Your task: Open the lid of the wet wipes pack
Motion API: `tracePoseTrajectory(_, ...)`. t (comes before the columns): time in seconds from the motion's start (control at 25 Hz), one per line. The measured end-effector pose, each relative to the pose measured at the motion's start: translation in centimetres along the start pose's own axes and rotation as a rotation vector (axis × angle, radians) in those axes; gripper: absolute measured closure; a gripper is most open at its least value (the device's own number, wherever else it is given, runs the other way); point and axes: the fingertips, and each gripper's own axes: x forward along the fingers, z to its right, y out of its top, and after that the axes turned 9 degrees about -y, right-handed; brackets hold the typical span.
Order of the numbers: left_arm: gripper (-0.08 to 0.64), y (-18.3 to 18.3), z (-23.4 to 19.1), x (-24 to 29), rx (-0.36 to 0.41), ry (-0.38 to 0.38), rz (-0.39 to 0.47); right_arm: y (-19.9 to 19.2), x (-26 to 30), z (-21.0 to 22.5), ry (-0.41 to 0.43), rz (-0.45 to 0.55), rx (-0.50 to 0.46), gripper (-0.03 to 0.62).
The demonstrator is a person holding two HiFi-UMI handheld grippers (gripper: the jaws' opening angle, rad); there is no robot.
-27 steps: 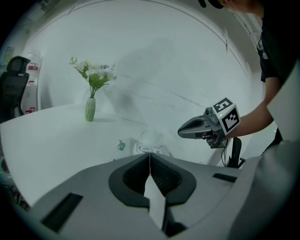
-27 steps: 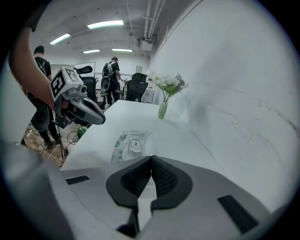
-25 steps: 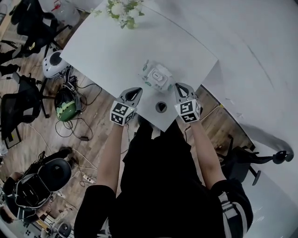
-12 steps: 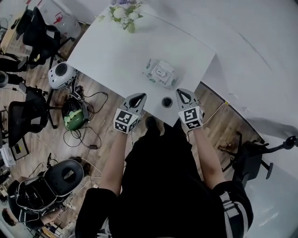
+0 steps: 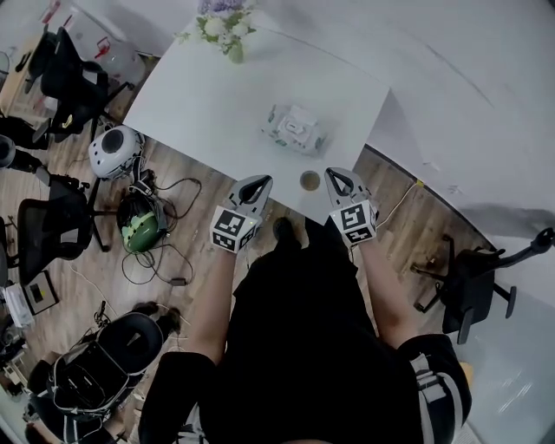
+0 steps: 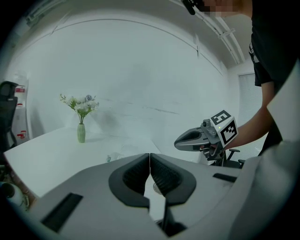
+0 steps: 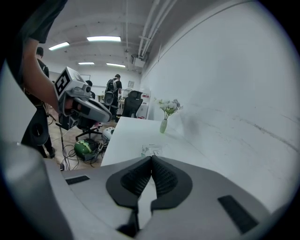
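1. head view: the wet wipes pack (image 5: 295, 128) lies flat on the white bench (image 5: 217, 95), close to the bench's near edge, and its lid looks to be down. my left gripper (image 5: 250, 186) and right gripper (image 5: 340, 178) hover off that edge on my side of the pack, one to either side of it and both well apart from it. a round grommet (image 5: 310, 180) sits between the pack and the right gripper. a vase of flowers (image 5: 221, 26) stands beyond the pack at the far edge.
2. left gripper view: the jaws are pressed together with nothing between them. the right gripper shows off to the right.
3. right gripper view: the jaws are closed and empty. the pack lies ahead of the tips, untouched, with the vase behind it.
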Motion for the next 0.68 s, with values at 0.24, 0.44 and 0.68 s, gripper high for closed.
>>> tracePoseTrajectory(0.24,0.536,0.2,0.5,-1.0,0.015,0.005,0.010,0.2,-1.3,-0.2,-0.017,0.007,-0.008,0.577)
tracePoseTrajectory(0.44,0.535,0.3,0.7,-1.3,0.015,0.013,0.018,0.2,-1.9,-0.3,-0.013,0.015,-0.010,0.577)
tracePoseTrajectory(0.68,0.535,0.5,1.1,-1.9,0.010,0.021,0.023,0.9,-2.5,-0.4,-0.013,0.024,0.000,0.577)
